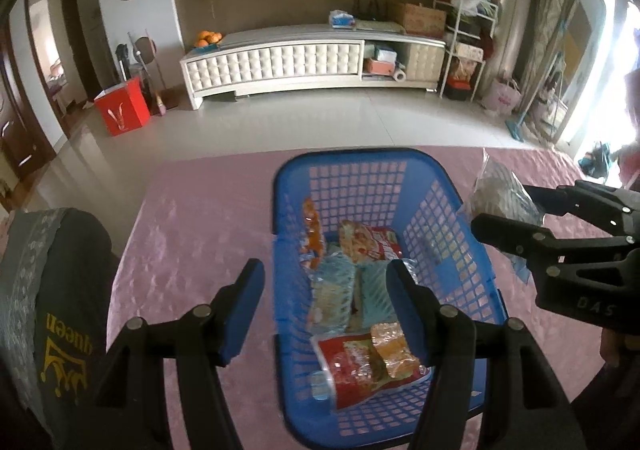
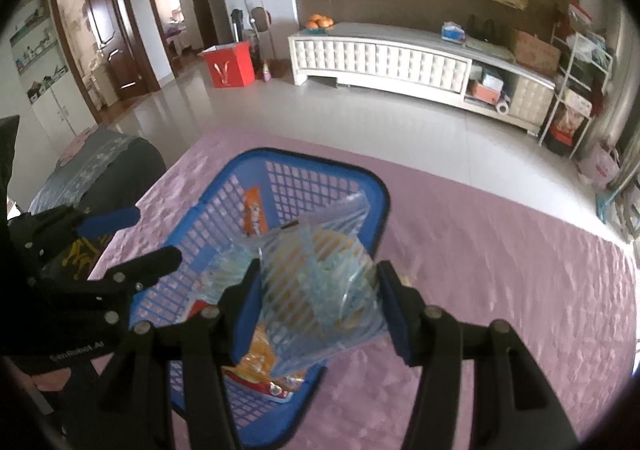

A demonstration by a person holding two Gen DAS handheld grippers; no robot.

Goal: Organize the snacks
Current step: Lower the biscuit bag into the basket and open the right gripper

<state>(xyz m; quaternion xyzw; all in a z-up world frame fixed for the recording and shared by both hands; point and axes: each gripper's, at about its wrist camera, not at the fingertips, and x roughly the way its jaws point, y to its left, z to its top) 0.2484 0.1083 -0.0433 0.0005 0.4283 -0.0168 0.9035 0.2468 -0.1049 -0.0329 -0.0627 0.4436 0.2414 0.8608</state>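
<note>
A blue plastic basket (image 1: 288,185) sits on the pink-covered table (image 1: 192,234) and holds several snack packets, among them red ones (image 1: 352,370) and striped pale-blue ones (image 1: 334,290). My left gripper (image 1: 324,310) is open and empty, its fingers straddling the basket's left wall above the near half. My right gripper (image 2: 320,306) is shut on a striped clear-blue snack bag (image 2: 316,286) and holds it above the basket's (image 2: 224,185) right rim. In the left wrist view the right gripper (image 1: 508,209) and its bag (image 1: 500,193) show at the right.
A dark cushion (image 1: 60,290) with yellow "queen" lettering lies at the table's left edge. Beyond the table are a tiled floor, a white TV cabinet (image 1: 312,61), a red box (image 1: 124,109) and a shelf rack (image 1: 464,41).
</note>
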